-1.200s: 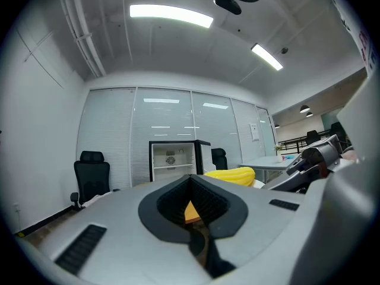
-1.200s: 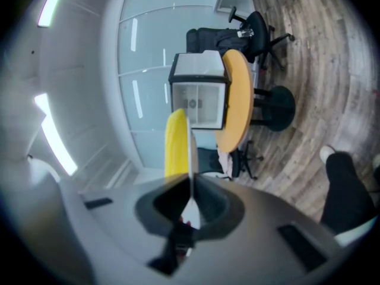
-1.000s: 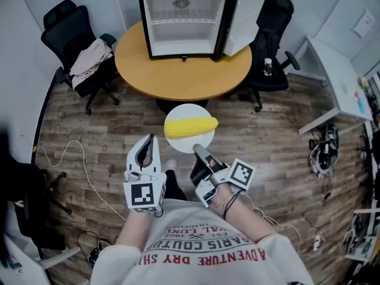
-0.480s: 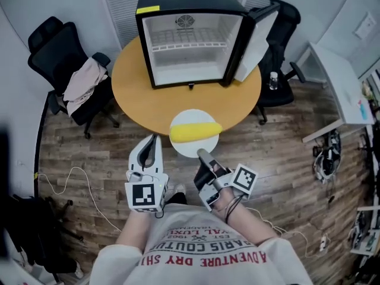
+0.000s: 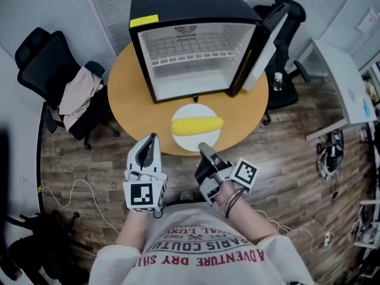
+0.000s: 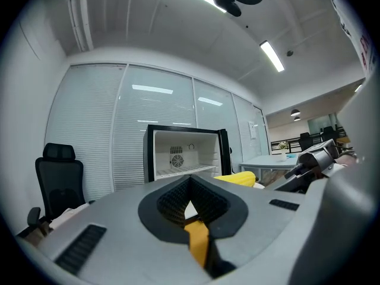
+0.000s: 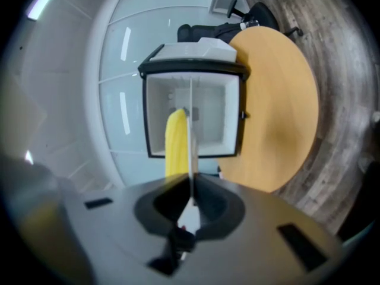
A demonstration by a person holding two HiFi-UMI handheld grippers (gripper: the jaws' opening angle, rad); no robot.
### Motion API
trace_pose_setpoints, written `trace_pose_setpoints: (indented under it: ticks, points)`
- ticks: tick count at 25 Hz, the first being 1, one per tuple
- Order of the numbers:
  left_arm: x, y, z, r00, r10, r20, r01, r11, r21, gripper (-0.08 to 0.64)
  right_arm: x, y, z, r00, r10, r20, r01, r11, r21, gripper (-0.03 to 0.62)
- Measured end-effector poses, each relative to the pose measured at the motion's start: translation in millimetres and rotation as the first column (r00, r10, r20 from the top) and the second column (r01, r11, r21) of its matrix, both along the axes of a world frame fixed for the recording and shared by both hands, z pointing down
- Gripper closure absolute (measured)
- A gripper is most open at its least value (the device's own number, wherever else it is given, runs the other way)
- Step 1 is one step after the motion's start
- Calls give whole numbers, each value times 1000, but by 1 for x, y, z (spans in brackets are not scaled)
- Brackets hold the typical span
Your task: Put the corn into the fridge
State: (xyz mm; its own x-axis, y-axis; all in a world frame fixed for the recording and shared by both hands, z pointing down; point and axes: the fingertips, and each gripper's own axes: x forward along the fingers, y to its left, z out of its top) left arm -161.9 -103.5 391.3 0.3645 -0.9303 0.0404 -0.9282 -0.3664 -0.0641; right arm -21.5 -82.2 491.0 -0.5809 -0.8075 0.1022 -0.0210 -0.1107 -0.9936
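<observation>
corn (image 5: pixel 197 124): smooth, yellow, lying on white plate (image 5: pixel 191 110), frame centre, before open fridge (image 5: pixel 190 70) | right gripper (image 5: pixel 203 148): clamped on plate rim; its own view shows plate edge-on | left gripper (image 5: pixel 152 138): jaws together, empty

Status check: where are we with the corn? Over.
Left gripper shut, empty. Right gripper shut on plate rim, corn lying on it. Fridge open ahead, nothing in the way.

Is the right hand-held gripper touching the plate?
Touching. In the right gripper view, the right hand-held gripper pinches the plate, seen edge-on between its jaws.
</observation>
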Motion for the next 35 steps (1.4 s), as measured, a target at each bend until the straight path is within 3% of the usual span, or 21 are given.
trace_pose_setpoints:
  ticks: [9,21,28,35]
  points:
    - [12,-73,4,995,-96,16,96,995,7,535,12,-88,0,995,-94,-14,94,996,4,555]
    - [59,-155,9,969,-248,-13,248,969,-2,535,47,-196,-13,965,-260,-27,261,965,40,555]
    - [69,-183,13,967,-254,-4,254,967,-22,535,49,-237,-10,966,-256,-26,256,966,24,555]
    - [55,-213,10,969,-246,-2,246,969,-24,535,36,-266,-2,976,-211,-56,211,977,-3,555]
